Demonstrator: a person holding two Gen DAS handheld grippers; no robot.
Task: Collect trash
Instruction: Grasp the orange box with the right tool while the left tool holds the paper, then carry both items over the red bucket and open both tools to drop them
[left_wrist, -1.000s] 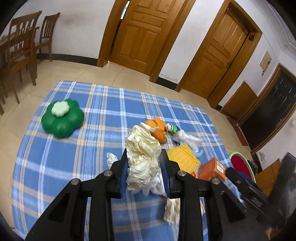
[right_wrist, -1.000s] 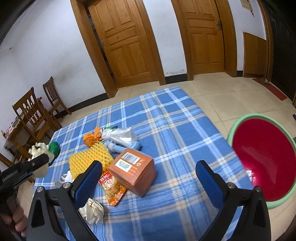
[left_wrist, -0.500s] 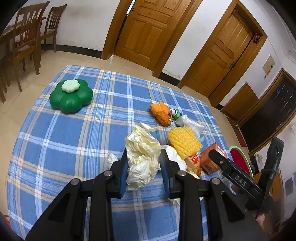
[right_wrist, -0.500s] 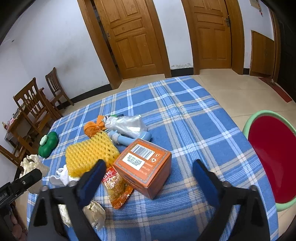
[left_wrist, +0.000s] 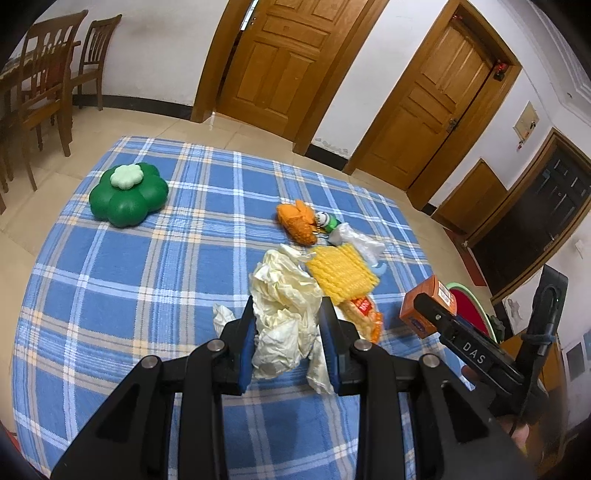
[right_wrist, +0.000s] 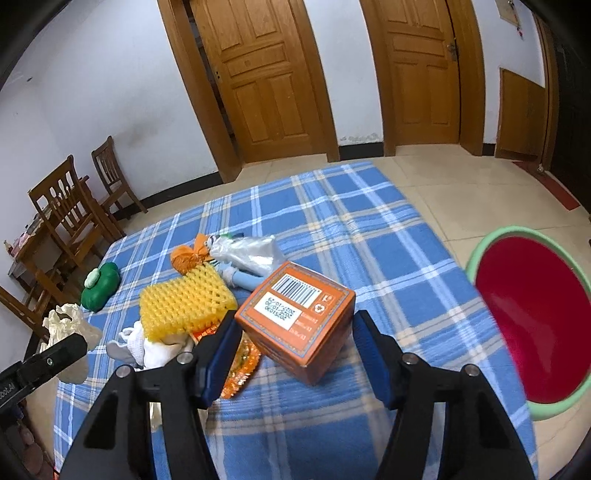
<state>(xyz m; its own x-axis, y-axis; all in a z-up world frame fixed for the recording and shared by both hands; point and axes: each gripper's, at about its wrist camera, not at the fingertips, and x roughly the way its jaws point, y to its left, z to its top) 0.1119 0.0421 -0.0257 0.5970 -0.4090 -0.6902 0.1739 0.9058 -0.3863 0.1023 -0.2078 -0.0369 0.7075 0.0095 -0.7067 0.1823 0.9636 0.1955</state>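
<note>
on the blue plaid worktop (left_wrist: 147, 266), the left tool (left_wrist: 288, 332) is clenched on crumpled cream paper (left_wrist: 284, 295), while the right tool (right_wrist: 295, 343) stands released, its fingers straddling the orange box (right_wrist: 299, 314), red basin (right_wrist: 532, 314) to its right.

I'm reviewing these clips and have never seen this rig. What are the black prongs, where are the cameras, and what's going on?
No robot here: a person holds a two-finger tool in each hand, with a fisheye camera on each looking along its fingers. In the left view, the left tool is shut on a crumpled paper wad. In the right view, the right tool is open, its fingers on either side of an orange box. On the blue plaid cloth lie a yellow foam net, a snack wrapper and a green flower-shaped thing. A red basin stands on the floor.
</note>
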